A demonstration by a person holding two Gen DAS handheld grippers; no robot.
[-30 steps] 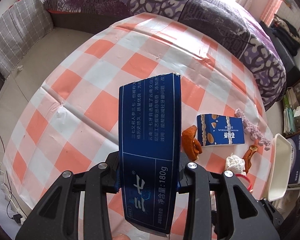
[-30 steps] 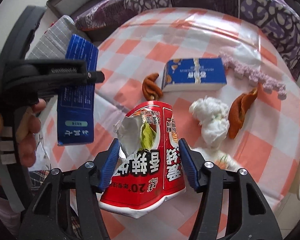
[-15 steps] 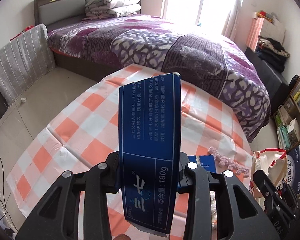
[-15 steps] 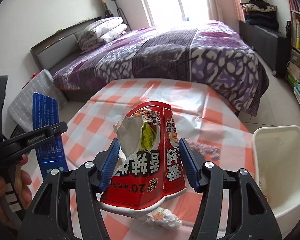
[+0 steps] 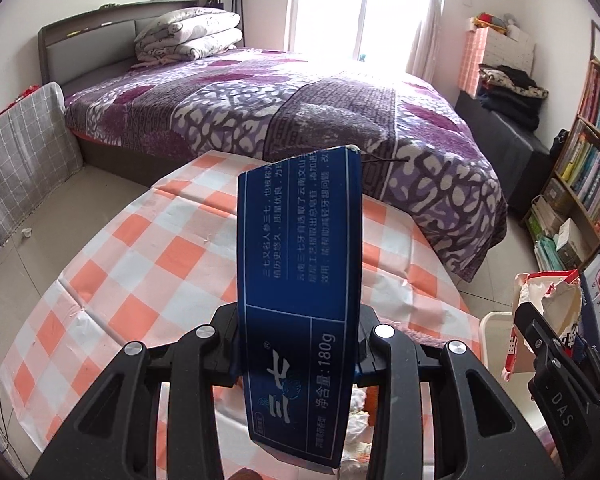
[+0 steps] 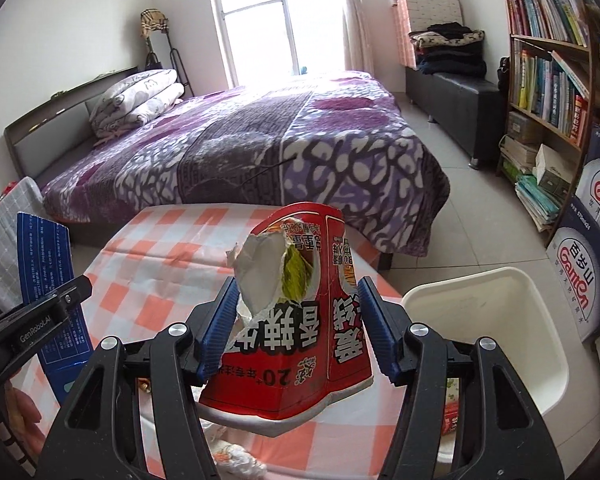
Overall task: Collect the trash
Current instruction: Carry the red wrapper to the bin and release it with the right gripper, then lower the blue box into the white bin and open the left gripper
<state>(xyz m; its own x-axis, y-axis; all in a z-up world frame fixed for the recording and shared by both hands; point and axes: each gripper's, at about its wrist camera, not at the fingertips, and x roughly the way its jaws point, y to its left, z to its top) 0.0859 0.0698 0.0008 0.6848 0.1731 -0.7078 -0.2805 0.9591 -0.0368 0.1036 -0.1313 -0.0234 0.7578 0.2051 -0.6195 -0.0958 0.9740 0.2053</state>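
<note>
My left gripper [image 5: 300,344] is shut on a blue toothpaste box [image 5: 300,280], held upright above the orange-checked table [image 5: 140,264]. The box also shows at the left of the right wrist view [image 6: 46,276]. My right gripper [image 6: 296,328] is shut on a torn red snack bag [image 6: 300,320], held above the table's right edge. The bag also shows at the right of the left wrist view [image 5: 548,304]. A white bin [image 6: 500,344] stands on the floor just right of the table, holding a little trash. Crumpled white tissue [image 6: 236,456] lies on the table under the bag.
A bed with a purple cover [image 6: 260,140] stands beyond the table. A bookshelf [image 6: 552,80] and stacked cartons [image 6: 588,248] line the right wall behind the bin. A black bench [image 6: 452,96] sits near the window. A grey checked panel [image 5: 20,152] leans at the left.
Both grippers have lifted and tilted up from looking down at the table to looking across the room. The right gripper with the red bag has moved right, beside the white bin.
</note>
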